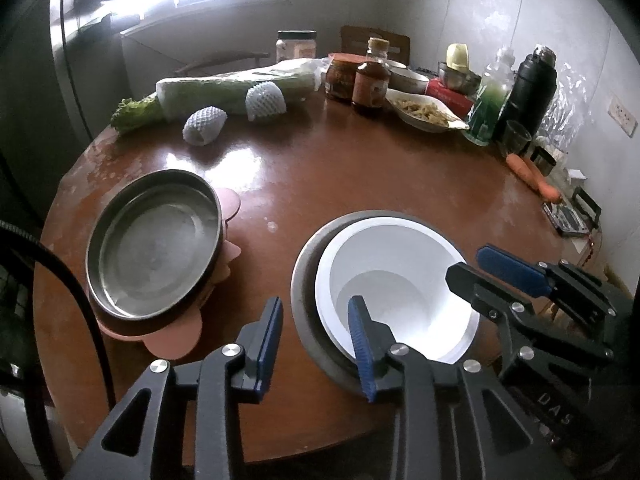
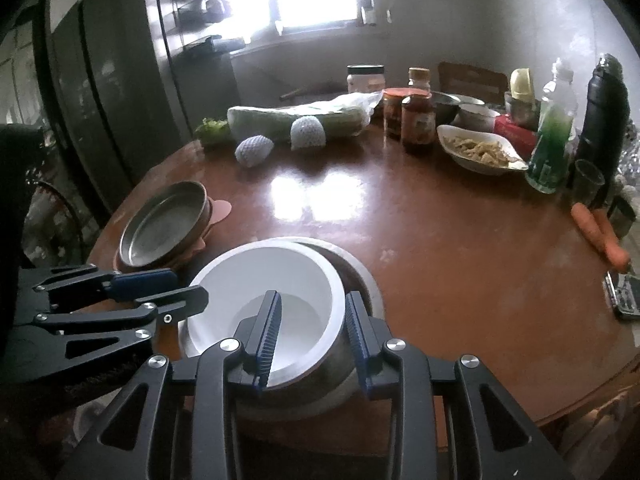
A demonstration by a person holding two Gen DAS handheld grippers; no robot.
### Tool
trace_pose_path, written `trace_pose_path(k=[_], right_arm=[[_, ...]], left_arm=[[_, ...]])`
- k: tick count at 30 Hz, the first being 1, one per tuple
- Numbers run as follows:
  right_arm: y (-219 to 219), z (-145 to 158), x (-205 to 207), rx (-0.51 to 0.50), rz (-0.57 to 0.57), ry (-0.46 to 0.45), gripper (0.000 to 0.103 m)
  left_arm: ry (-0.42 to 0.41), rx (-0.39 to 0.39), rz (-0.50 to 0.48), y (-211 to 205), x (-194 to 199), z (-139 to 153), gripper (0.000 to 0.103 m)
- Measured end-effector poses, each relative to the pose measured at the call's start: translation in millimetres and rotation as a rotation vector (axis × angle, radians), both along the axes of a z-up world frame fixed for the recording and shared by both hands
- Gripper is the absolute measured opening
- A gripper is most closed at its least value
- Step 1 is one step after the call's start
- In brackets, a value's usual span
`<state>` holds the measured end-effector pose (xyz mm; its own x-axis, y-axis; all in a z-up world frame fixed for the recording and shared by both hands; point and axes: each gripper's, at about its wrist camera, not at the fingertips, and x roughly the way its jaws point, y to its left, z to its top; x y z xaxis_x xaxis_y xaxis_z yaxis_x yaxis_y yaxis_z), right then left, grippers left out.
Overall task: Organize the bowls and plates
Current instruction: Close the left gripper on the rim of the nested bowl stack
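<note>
A white bowl (image 1: pixel 400 264) (image 2: pixel 280 272) sits nested in a larger steel bowl (image 1: pixel 306 320) (image 2: pixel 362 280) near the front of the round brown table (image 1: pixel 320 184). My left gripper (image 1: pixel 316 344) (image 2: pixel 191 285) straddles the bowls' rim, one finger inside the white bowl and the other outside the steel one. There is a gap at the pads, so it is open. My right gripper (image 2: pixel 312 332) (image 1: pixel 466 266) straddles the opposite rim the same way, with its inner pad clear of the wall. A shallow steel dish (image 1: pixel 152 248) (image 2: pixel 164 224) rests on pink plates (image 1: pixel 176 340) to the left.
Along the table's far side lie a wrapped cabbage (image 1: pixel 240 84), two foam nets (image 1: pixel 204 124), jars and sauce bottles (image 1: pixel 370 80), a dish of food (image 1: pixel 420 112), a green bottle (image 1: pixel 490 104) and a black flask (image 1: pixel 528 88). Carrots (image 2: pixel 600 236) and a phone (image 2: pixel 624 292) lie at the right edge.
</note>
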<state>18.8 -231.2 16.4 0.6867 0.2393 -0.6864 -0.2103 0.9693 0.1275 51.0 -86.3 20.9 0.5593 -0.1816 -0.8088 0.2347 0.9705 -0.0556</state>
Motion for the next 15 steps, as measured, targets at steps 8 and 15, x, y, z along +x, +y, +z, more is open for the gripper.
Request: trace_pose_path(k=[8,15], right_arm=[[-4.3,0.8,1.2,0.021,-0.020,0.012,0.050],[-10.2,-1.1,2.7,0.013,-0.058,0.018,0.053]], left_arm=[[0.014,-0.040,-0.007,5.8,0.8,-2.0,0.039],[0.045,-0.054,-0.018,2.0,4.8,-10.6,0.043]])
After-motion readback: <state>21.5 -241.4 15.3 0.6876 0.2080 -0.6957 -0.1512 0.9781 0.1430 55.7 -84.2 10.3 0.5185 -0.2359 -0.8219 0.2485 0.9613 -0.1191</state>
